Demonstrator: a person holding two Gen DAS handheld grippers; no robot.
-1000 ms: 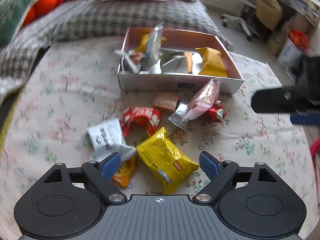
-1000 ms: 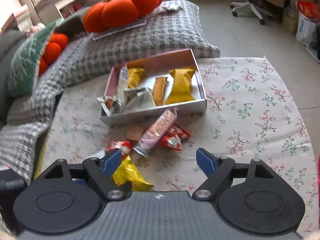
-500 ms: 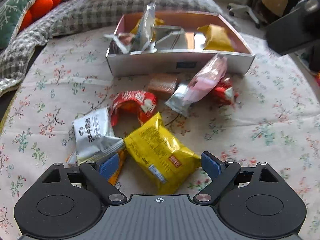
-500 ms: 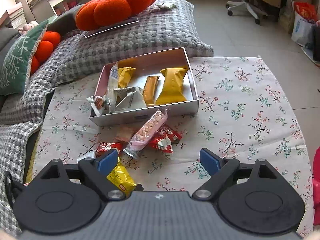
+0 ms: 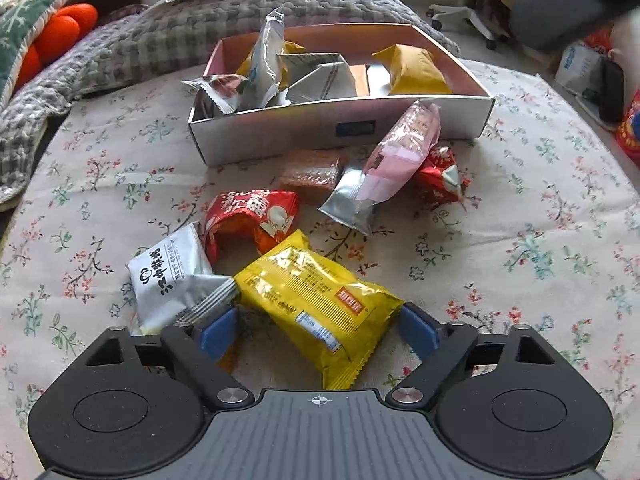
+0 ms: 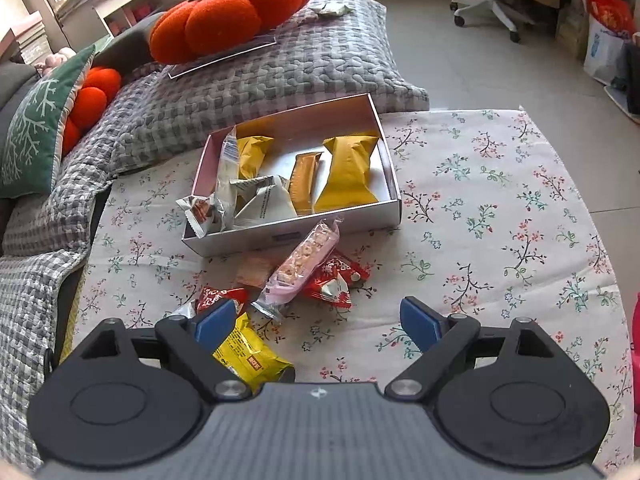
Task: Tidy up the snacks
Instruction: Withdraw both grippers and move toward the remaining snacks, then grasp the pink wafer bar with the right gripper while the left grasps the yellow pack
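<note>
A yellow snack packet [image 5: 316,300] lies on the floral cloth between the blue pads of my left gripper [image 5: 316,330]. Its jaws are closing and stand close to the packet's sides without squeezing it. Beside it lie a silver packet [image 5: 172,280] and a red packet [image 5: 252,216]. Farther off are a brown bar [image 5: 312,172], a pink packet [image 5: 400,152] and a small red packet [image 5: 440,176]. Behind them stands the open snack box [image 5: 340,128] holding several packets. My right gripper [image 6: 316,320] hovers open and empty above the cloth, with the box [image 6: 296,232] ahead of it.
A floral tablecloth [image 6: 500,220] covers the table, bare on its right half. A grey quilted cushion [image 6: 280,68] with an orange pumpkin pillow [image 6: 228,20] lies behind the box. An office chair [image 6: 488,12] and bags stand on the floor at the back right.
My left gripper has come down and nearer, so the yellow packet now lies between its pads. The right gripper's jaws have widened a little; it has stayed in place.
</note>
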